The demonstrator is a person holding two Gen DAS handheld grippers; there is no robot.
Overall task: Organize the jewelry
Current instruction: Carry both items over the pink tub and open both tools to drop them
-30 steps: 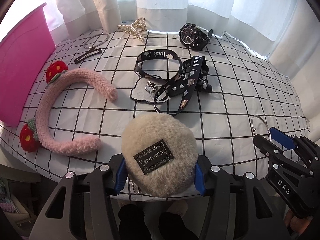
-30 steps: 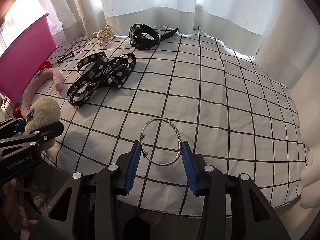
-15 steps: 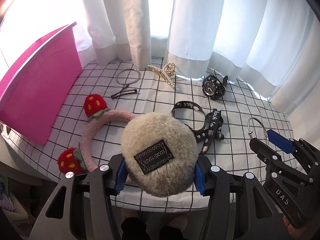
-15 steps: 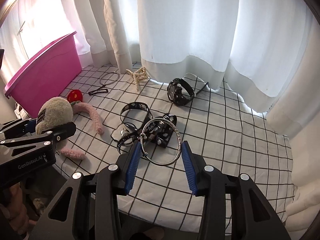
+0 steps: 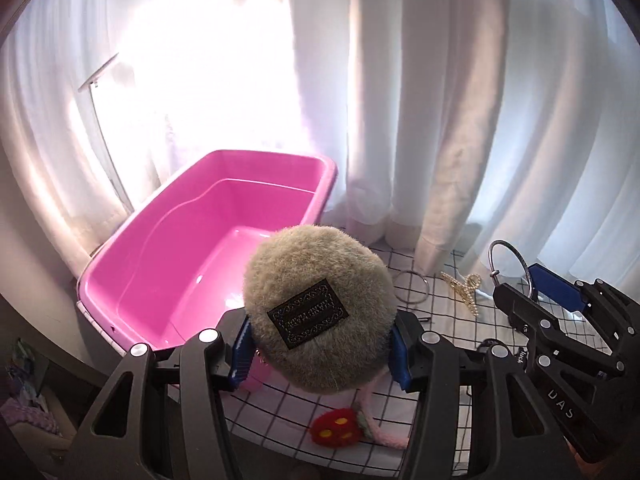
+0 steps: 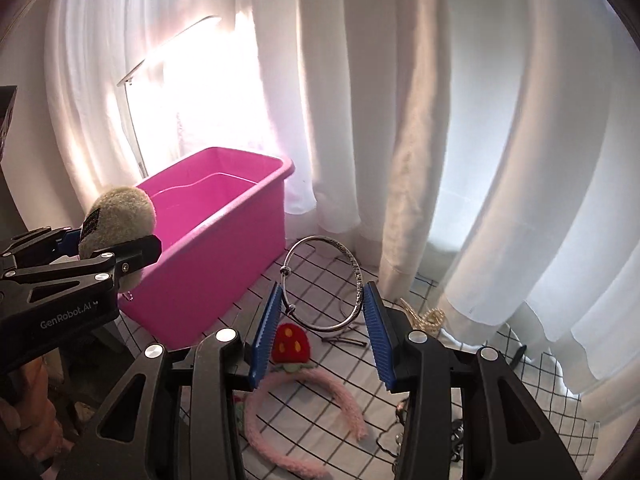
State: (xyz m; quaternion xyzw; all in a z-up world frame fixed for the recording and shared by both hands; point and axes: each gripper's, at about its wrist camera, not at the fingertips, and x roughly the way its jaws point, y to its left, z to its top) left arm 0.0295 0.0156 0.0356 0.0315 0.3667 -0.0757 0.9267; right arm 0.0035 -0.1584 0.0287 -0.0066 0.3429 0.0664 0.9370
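Note:
My left gripper (image 5: 320, 352) is shut on a beige fluffy pompom (image 5: 316, 308) with a black label. It holds the pompom in the air by the near right corner of the empty pink tub (image 5: 180, 264). The pompom also shows in the right wrist view (image 6: 118, 216) beside the tub (image 6: 224, 236). My right gripper (image 6: 320, 328) is shut on a silver bangle (image 6: 324, 284), held above the table to the right of the tub. The bangle also shows in the left wrist view (image 5: 510, 268).
On the checked tablecloth (image 6: 320, 392) lie a pink fuzzy headband (image 6: 304, 388) with red strawberries (image 6: 290, 342), a second metal ring (image 5: 412, 286), a gold pearl hair claw (image 5: 466, 290), a dark hair clip (image 6: 344, 340) and a black lanyard (image 6: 456, 436). White curtains (image 6: 400, 120) hang behind.
Both grippers have risen and swung left with their loads. The tub's inside has come into view, and the table items have dropped to the bottom of both views.

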